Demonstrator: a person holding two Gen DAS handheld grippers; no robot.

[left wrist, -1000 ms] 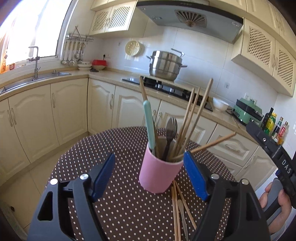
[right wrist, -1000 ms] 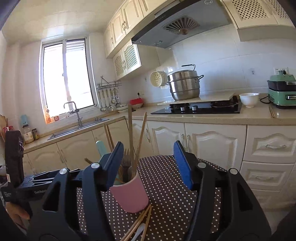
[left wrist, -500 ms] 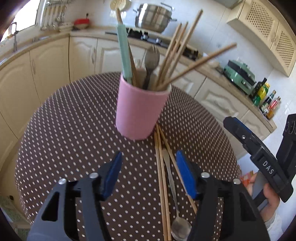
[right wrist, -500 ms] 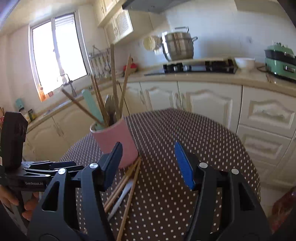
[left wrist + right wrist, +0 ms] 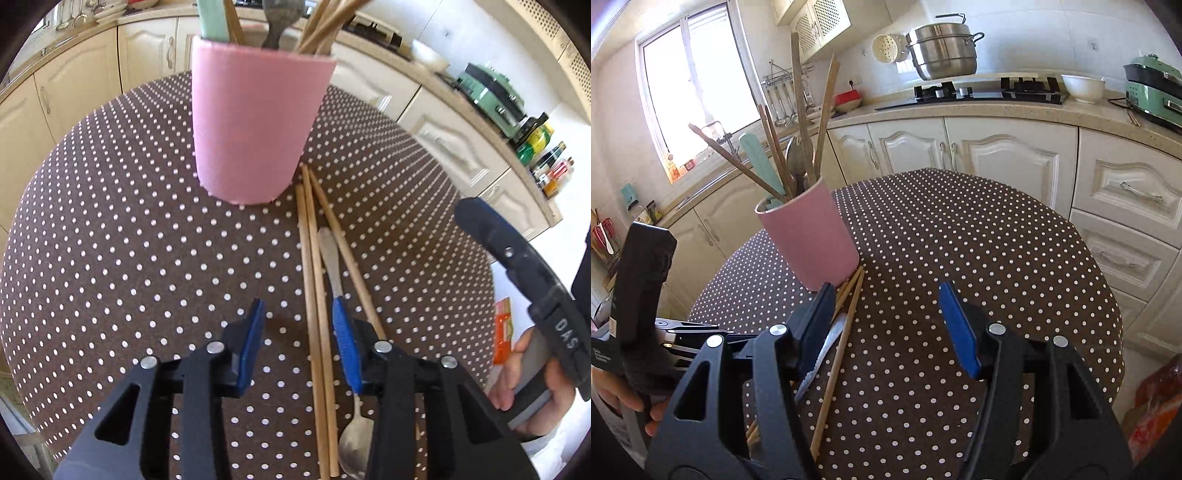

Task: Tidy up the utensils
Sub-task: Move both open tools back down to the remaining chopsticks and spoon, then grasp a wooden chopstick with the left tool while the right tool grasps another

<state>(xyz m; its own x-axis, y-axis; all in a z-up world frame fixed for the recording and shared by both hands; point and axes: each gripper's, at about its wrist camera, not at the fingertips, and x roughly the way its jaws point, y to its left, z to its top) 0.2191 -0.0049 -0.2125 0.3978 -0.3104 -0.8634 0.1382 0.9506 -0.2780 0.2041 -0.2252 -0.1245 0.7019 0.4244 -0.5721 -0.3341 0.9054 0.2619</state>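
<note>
Left gripper [image 5: 297, 332] closing over the loose chopsticks [image 5: 314, 280] beside the pink cup [image 5: 255, 118]

Its jaws are narrowing but not yet pinching: two chopsticks run lengthwise through the gap, close against the right-hand blue pad [image 5: 343, 339], with brown spotted cloth [image 5: 129, 251] showing on the other side. To grip well, I judge it should centre the pair between the pads before closing, so neither stick rolls out, and keep clear of the metal spoon [image 5: 334, 266], whose handle passes under that right pad, and of the third chopstick [image 5: 347, 258] slanting further right. All four lie flat, their far ends just beside the cup's base, where more chopsticks, a spoon and a teal handle [image 5: 757, 157] already stand. The right gripper [image 5: 886, 325] hangs spread and empty above the cloth, the loose sticks at its left finger
</note>
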